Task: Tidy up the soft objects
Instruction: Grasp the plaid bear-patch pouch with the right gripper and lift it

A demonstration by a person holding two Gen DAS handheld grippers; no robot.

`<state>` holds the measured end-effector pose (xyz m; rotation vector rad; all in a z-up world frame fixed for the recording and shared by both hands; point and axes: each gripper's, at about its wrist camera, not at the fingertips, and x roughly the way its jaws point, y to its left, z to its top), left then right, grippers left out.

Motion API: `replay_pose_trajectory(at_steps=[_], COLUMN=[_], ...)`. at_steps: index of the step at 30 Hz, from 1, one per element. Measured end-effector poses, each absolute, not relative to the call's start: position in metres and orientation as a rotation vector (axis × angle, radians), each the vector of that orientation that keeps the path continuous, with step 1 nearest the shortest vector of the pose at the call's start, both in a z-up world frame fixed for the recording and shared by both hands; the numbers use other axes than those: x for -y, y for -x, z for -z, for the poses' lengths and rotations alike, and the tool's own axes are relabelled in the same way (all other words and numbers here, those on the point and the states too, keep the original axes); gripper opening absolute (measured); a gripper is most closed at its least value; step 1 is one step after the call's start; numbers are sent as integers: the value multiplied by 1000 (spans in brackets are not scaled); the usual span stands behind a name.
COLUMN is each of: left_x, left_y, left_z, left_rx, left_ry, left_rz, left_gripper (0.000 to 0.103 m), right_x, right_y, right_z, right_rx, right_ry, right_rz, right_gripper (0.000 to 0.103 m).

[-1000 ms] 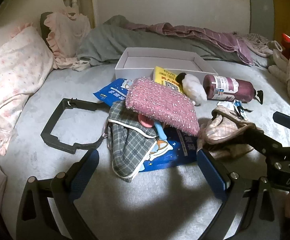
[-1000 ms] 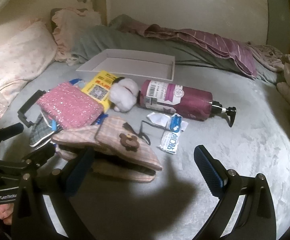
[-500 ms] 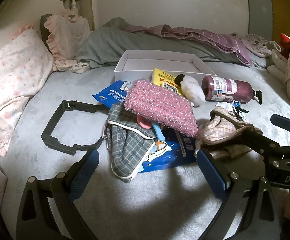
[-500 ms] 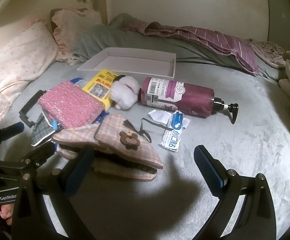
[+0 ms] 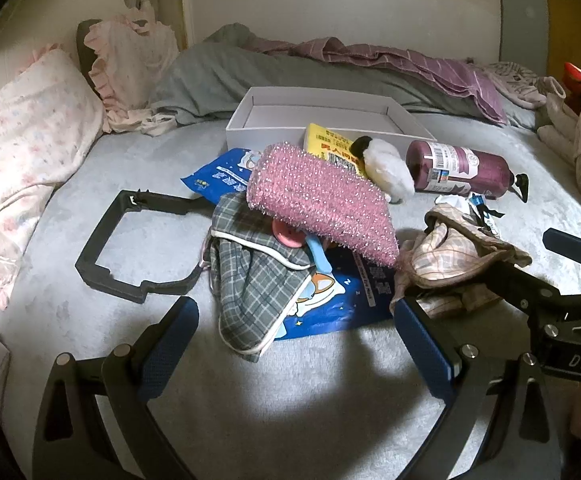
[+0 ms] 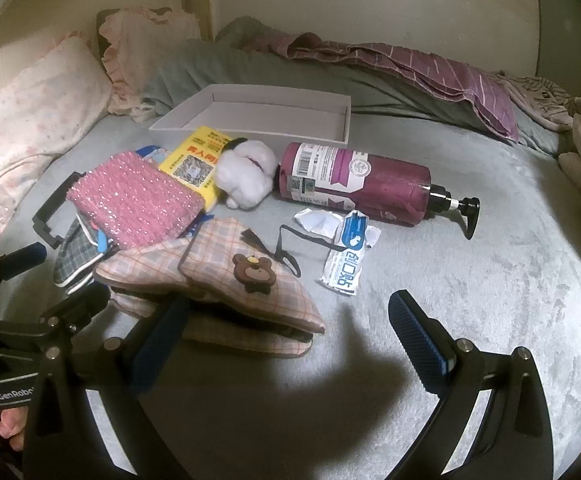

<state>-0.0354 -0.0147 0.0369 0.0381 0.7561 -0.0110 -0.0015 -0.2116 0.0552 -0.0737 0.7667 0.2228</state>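
Blue packet (image 5: 330, 304) half-buried under slippers (image 5: 258, 280)

On the bed lay one white box (image 5: 322, 114), one purple pump bottle (image 6: 354, 182), one white plush toy (image 6: 246, 176) and one pink sparkly cloth (image 5: 322, 204). There were two plaid pieces — one grey (image 5: 254, 284), one pink with a bear badge (image 6: 226, 268) — plus one yellow packet (image 6: 200, 162), one black frame (image 5: 102, 248) and two pillows at upper left.

A grey bed cover (image 5: 90, 208) spreads ahead of the gripper. A floral pillow (image 5: 22, 140) lies far left. A pale wall (image 6: 370, 4) stands beyond a rumpled grey quilt (image 5: 218, 80).
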Motion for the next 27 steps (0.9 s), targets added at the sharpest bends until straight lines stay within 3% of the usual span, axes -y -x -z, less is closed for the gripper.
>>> replay_pose_trajectory(at_steps=[27], left_x=[10], left_y=[34], left_z=[-38], left_rx=[-762], left_ry=[-4], left_rz=[33], left_gripper=[99], right_x=[209], right_y=[2], right_z=[-54], right_rx=[-782], right_ry=[69], right_rz=[-249], right_gripper=[97])
